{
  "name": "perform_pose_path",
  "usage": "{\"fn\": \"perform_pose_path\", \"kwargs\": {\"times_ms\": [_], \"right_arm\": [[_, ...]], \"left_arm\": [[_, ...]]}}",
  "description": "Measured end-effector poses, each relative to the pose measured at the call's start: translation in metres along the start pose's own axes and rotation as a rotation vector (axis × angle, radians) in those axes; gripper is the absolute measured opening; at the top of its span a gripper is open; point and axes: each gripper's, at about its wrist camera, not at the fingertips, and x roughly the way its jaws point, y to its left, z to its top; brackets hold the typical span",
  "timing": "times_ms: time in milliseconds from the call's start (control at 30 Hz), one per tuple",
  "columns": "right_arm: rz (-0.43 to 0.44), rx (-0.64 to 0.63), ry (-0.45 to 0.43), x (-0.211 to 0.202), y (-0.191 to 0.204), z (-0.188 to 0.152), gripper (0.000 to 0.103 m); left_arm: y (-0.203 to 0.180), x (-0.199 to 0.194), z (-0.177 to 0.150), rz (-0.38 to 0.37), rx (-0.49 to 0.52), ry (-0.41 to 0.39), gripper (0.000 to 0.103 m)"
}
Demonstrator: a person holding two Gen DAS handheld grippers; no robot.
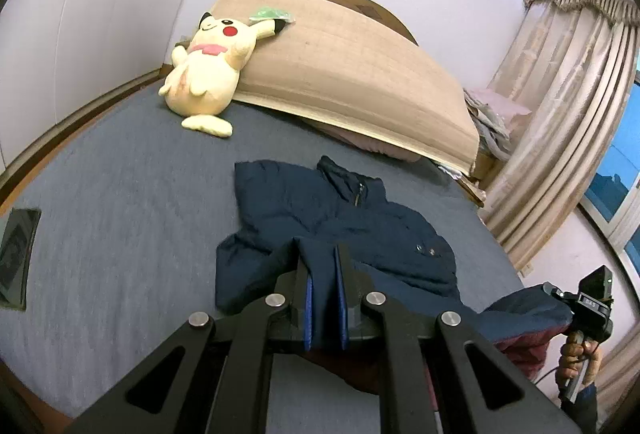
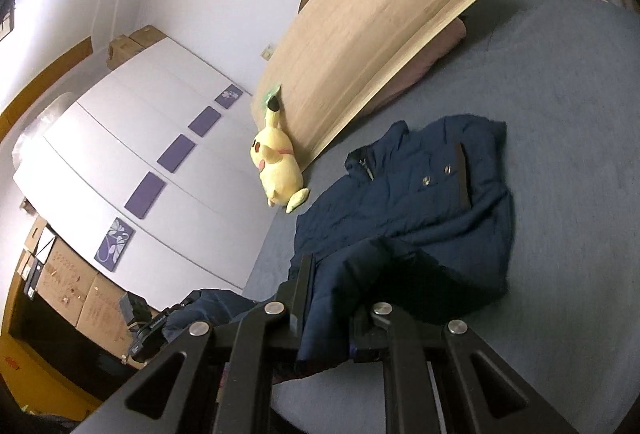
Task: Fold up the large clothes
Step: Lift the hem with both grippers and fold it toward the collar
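Note:
A navy padded jacket (image 1: 340,218) lies on the blue-grey bed (image 1: 120,218), collar toward the headboard. Its near hem is lifted off the bed. My left gripper (image 1: 323,254) is shut on the hem's left part, with dark fabric pinched between the blue pads. In the left wrist view the right gripper (image 1: 560,294) shows at the lower right, held by a hand (image 1: 576,354), with the hem and its maroon lining hanging from it. In the right wrist view my right gripper (image 2: 332,274) is shut on a thick fold of the jacket (image 2: 420,194). The left gripper's body (image 2: 152,326) shows at the lower left.
A yellow plush toy (image 1: 208,70) leans on a tan mat (image 1: 352,74) propped at the headboard. A dark flat object (image 1: 16,254) lies on the bed at the far left. Curtains (image 1: 568,114) hang at right; white wardrobe doors (image 2: 140,170) and cardboard boxes (image 2: 80,294) stand beside the bed.

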Motion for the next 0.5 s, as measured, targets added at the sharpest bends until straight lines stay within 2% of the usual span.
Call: {"fn": "perform_pose_path", "kwargs": {"times_ms": [233,500], "right_arm": [[-0.067,-0.014,-0.018,0.024,-0.006,0.028,0.013],[-0.163,0.009,-0.019,0.063,-0.022,0.058,0.013]], "left_arm": [[-0.003,0.035,0.023,0.055,0.011,-0.003,0.01],[-0.009,0.077,0.04,0.173,0.045,0.023,0.01]]}}
